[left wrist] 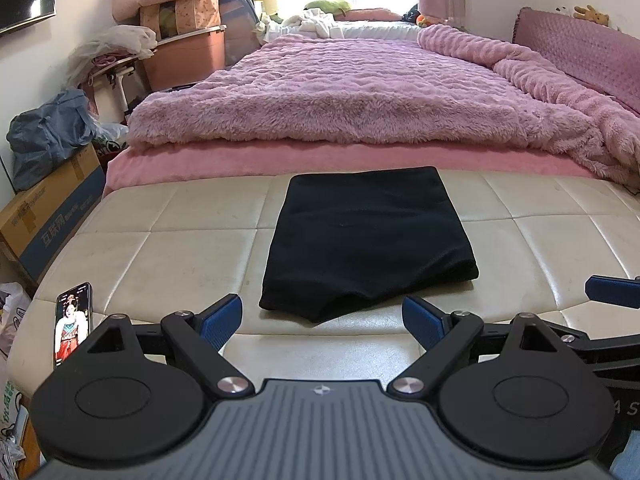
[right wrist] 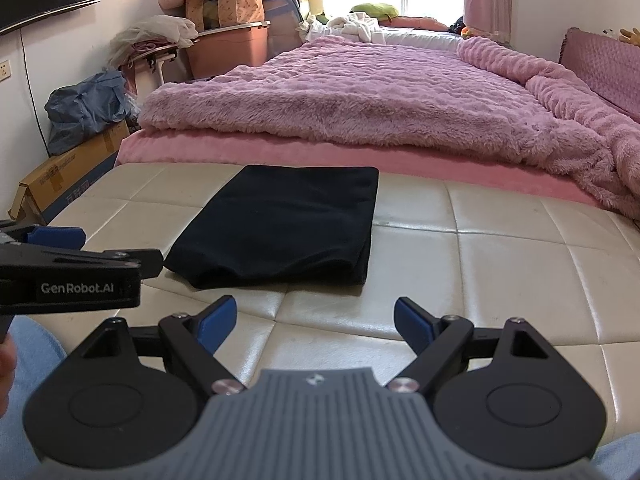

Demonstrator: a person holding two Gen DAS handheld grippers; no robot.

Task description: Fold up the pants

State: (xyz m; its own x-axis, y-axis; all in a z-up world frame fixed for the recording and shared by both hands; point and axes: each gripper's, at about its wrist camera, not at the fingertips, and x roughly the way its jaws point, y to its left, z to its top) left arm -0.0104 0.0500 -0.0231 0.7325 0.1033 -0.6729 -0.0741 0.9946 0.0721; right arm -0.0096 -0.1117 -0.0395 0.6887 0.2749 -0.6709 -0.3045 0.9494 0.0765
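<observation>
Lying folded near the far edge of the cream bench [left wrist: 160, 240], the black pants [left wrist: 368, 236] sit untouched; left tool [left wrist: 322, 320] and right tool [right wrist: 314, 320] hover spread, empty, at the near edge.

Left tool [left wrist: 322, 318] and right tool [right wrist: 314, 320] both held level, blue-padded fingers spread wide, gripping nothing.

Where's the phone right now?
The phone shows only in the left wrist view, on the cream bench's near-left corner, left of the folded black pants.
</observation>
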